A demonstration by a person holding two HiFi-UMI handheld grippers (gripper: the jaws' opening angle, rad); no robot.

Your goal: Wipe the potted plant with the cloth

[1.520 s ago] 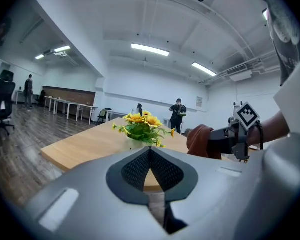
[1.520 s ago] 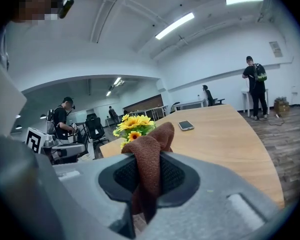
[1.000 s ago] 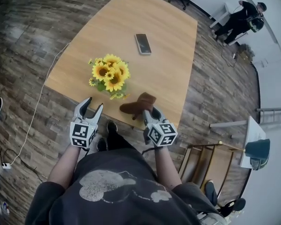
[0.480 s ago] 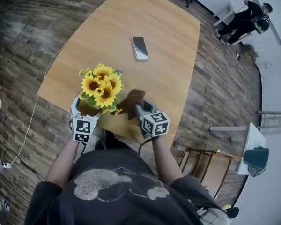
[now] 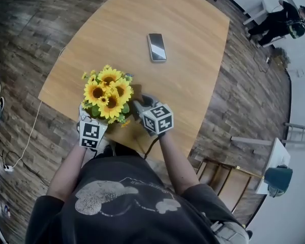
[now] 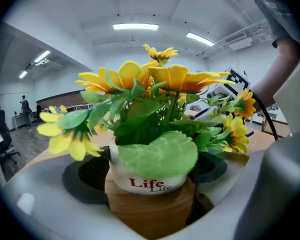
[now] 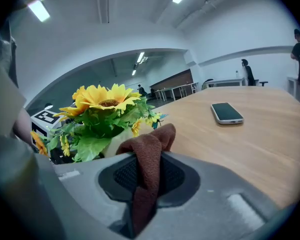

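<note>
**Left gripper** (image 5: 93, 120): the jaws are spread wide. The potted plant (image 6: 149, 181) has artificial yellow sunflowers and green leaves in a small white pot with red lettering, on a round wooden base. It stands between the jaws, with the pot wall beside each pad. Neither pad is seen to press on it.

**Right gripper** (image 5: 142, 107): the jaws are closed on a brown terry cloth (image 7: 149, 159). One fold projects past the jaw tips toward the foliage, which lies just beyond them and to their left. The rest hangs below the jaws.

**Handling (judged)**
- The plant looks light and top-heavy. The blooms overhang the rim, so a sideways push may tip it on the pale wooden bench (image 5: 193, 60).
- Take hold low, on the wooden base or the pot wall, never on the stems.
- The pot wall looks smooth and may slip between the pads.
- Petals and leaves are thin and flexible, and likely to bend under hard rubbing.
- The cloth is soft and limp, so only the fold close to the jaw tips gives a firm wiping edge.
</note>
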